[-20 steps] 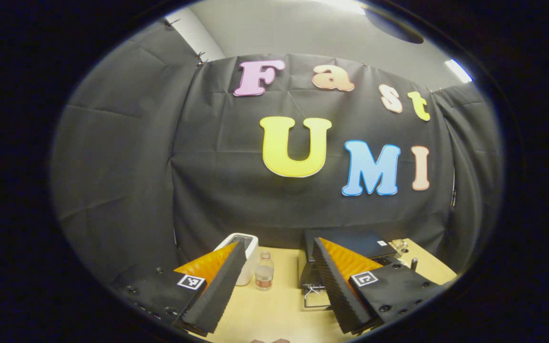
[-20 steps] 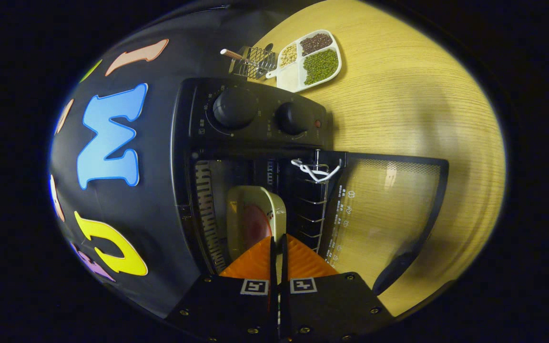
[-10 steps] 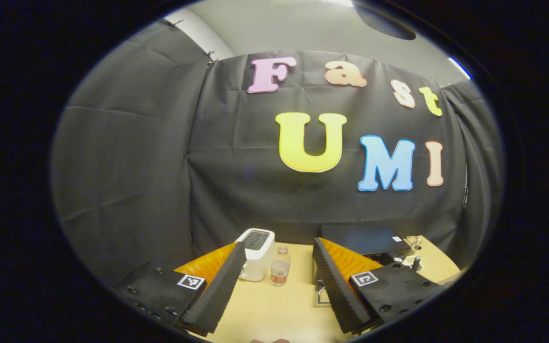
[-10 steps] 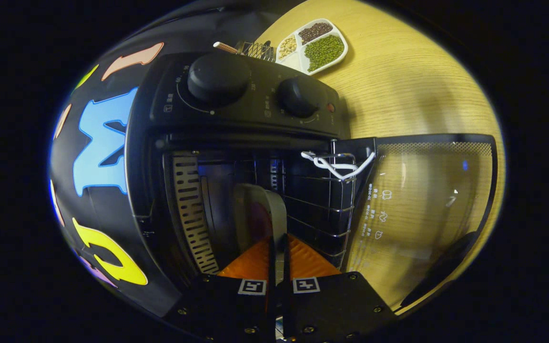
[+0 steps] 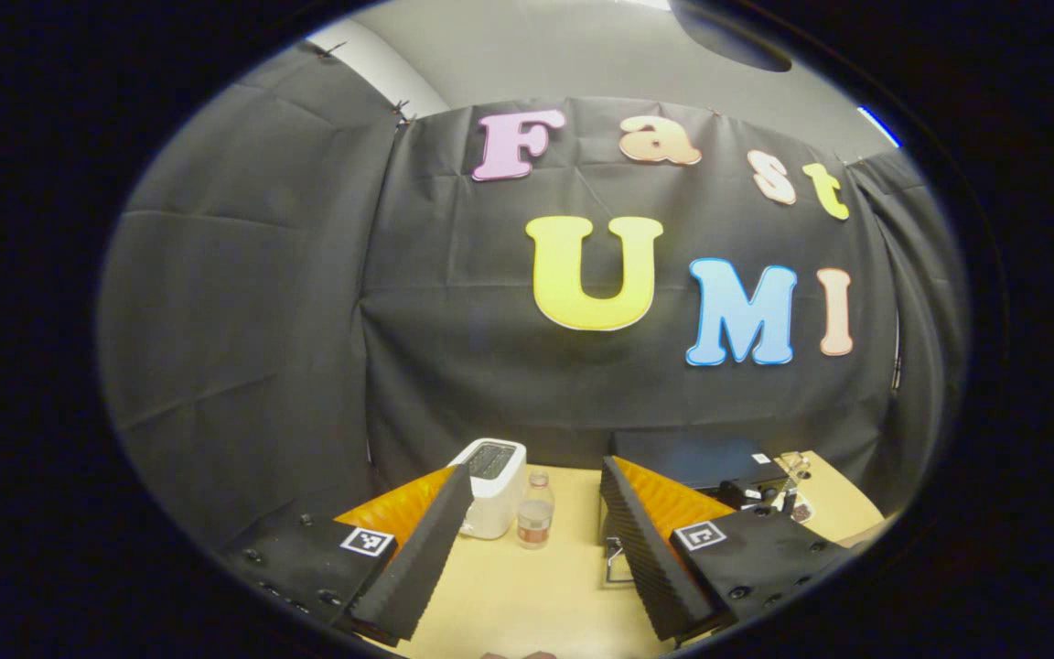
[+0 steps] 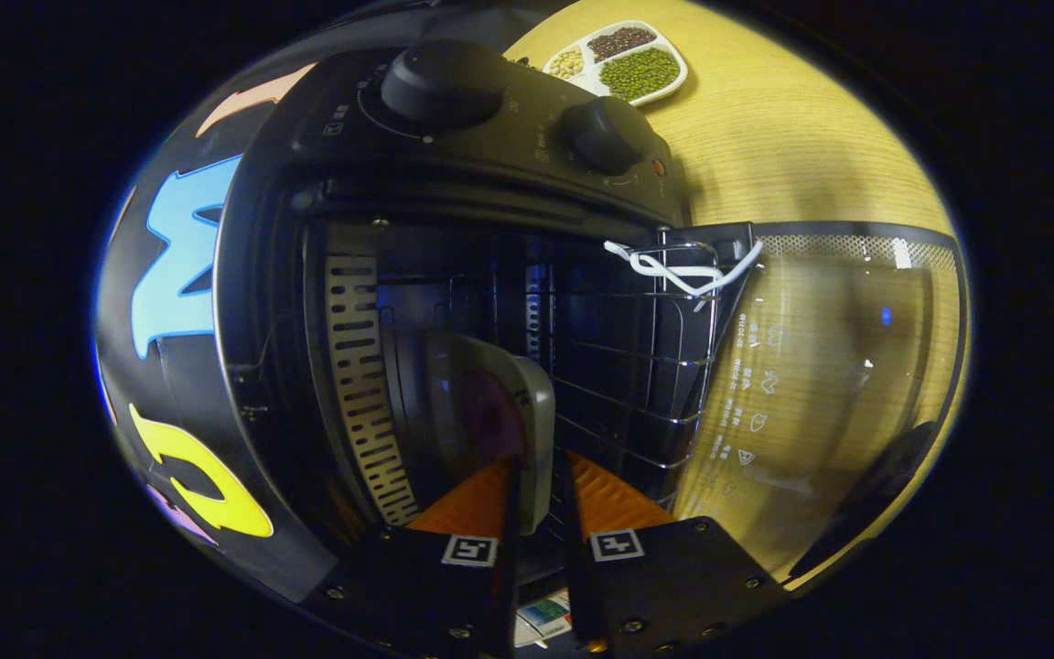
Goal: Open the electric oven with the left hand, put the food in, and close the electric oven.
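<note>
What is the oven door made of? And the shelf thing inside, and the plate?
The oven door looks like clear glass in a black frame: the wooden table shows through it. The rack looks like shiny metal wire. The plate looks like pale plastic or ceramic; hard to tell.

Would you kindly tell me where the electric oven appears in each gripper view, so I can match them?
Left gripper view: the electric oven is low and right of centre, a small black box at the back of the table.
Right gripper view: the electric oven is central and close up, its door open to the right.
Shared landmark: the wooden table.
</note>
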`<state>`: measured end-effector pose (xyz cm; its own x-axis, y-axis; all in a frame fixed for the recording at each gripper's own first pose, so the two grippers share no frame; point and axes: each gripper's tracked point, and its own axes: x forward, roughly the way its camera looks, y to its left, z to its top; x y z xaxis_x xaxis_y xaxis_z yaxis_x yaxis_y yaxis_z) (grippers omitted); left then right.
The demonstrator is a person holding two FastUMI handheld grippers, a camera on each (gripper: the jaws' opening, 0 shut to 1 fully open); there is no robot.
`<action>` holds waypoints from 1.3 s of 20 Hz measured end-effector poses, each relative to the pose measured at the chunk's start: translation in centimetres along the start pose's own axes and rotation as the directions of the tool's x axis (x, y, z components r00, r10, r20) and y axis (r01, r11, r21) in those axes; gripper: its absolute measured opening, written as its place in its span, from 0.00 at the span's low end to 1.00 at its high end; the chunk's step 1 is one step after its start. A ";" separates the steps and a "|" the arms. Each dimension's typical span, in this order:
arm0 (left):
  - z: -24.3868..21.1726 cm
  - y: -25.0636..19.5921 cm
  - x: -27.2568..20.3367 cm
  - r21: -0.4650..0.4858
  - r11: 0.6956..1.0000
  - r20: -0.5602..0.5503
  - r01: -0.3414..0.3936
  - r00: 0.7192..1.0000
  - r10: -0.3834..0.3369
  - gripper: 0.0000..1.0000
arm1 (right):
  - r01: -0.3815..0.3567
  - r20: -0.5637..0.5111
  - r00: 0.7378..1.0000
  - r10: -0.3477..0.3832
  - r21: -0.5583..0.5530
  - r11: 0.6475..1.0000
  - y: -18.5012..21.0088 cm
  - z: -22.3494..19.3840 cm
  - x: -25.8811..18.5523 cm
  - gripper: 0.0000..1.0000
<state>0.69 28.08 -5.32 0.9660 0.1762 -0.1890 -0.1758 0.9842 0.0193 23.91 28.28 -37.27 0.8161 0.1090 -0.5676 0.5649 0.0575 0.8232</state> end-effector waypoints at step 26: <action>2.7 -21.6 -0.5 0.003 0.949 0.093 0.316 0.945 -0.315 0.99 | -0.070 -0.022 0.917 0.399 -0.992 0.106 14.4 12.7 -32.7 0.32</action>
<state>4.51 6.76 -2.99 0.9855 -0.1417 -0.0931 0.1387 0.9896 -0.0384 6.90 12.89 -7.00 0.9707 0.1450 -0.1915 -0.1189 0.9827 0.1418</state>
